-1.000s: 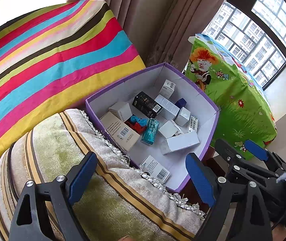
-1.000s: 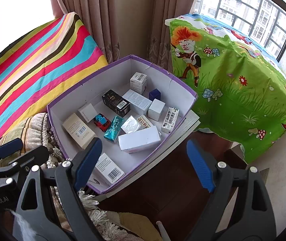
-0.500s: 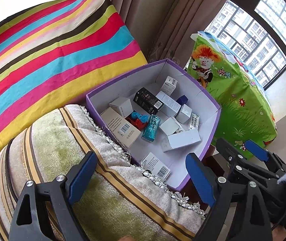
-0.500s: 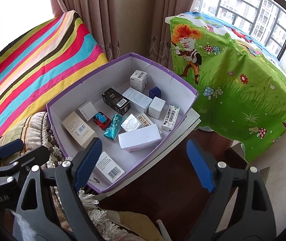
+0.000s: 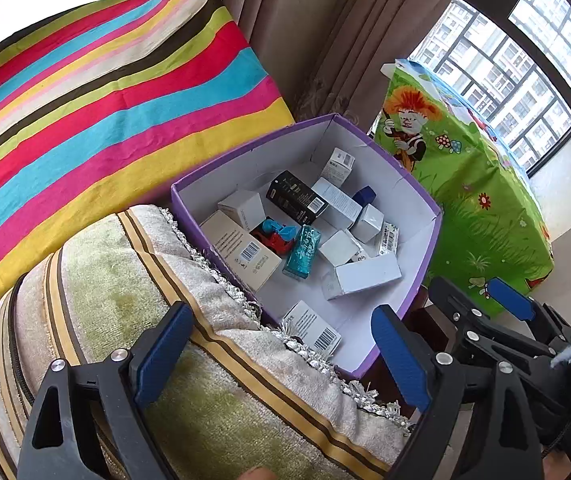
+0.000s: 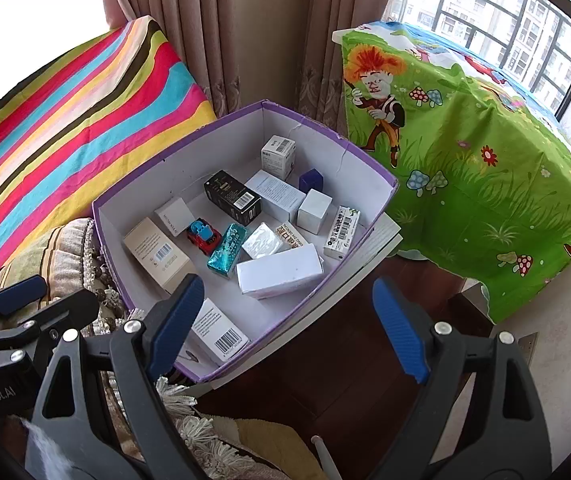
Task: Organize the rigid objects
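Inside the purple box (image 6: 369,168), we judge the long white carton (image 6: 279,271) light and stiff, best pinched across its narrow sides; both jaws gape empty.

Black tool (image 6: 285,324), ribbed blue pads (image 6: 399,326)

Both views above box (image 5: 425,200) (shared)

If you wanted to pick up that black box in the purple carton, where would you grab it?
Across its two long sides near the middle, coming straight down from above. The black box lies flat, its top face clear; a white box sits close along one side, so the open jaws need care there.
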`<state>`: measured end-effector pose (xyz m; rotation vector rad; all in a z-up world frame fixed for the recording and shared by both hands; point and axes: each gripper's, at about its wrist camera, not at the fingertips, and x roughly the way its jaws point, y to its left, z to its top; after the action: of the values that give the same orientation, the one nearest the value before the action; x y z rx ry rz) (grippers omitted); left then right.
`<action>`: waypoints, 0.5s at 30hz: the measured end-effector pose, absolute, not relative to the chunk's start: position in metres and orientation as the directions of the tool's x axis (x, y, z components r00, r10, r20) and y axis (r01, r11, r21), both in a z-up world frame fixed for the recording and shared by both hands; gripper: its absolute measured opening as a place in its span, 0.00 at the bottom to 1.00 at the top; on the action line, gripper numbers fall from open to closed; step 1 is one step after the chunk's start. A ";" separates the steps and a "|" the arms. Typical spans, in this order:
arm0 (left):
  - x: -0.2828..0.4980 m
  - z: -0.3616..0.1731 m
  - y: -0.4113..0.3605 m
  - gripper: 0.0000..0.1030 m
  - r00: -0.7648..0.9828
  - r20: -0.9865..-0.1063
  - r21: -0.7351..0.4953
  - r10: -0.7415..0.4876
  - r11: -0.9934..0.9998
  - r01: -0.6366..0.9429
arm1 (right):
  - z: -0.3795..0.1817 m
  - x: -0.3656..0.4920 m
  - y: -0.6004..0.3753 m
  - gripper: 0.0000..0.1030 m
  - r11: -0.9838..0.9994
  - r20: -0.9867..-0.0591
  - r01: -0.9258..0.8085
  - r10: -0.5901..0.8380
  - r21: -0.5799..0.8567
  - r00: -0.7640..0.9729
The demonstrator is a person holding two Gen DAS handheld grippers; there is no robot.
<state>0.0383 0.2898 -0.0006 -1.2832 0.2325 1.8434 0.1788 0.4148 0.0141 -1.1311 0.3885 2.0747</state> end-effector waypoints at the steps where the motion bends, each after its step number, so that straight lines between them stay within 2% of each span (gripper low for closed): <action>1: 0.038 -0.001 0.290 0.90 -0.104 -0.839 -0.303 0.534 -0.617 -0.726 | 0.014 0.179 0.415 0.86 -0.688 -0.820 -0.721 0.456 -0.078 -0.347; 5: 0.038 -0.003 0.291 0.94 -0.083 -0.839 -0.317 0.538 -0.607 -0.728 | 0.014 0.179 0.414 0.86 -0.689 -0.820 -0.721 0.457 -0.079 -0.346; 15: 0.040 -0.003 0.292 0.95 -0.080 -0.842 -0.312 0.533 -0.603 -0.734 | 0.012 0.178 0.414 0.86 -0.693 -0.825 -0.716 0.450 -0.080 -0.343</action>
<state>0.0398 0.2919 -0.0027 -1.2958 0.2393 1.8139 0.1782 0.4140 0.0121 -1.1446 0.3857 2.0749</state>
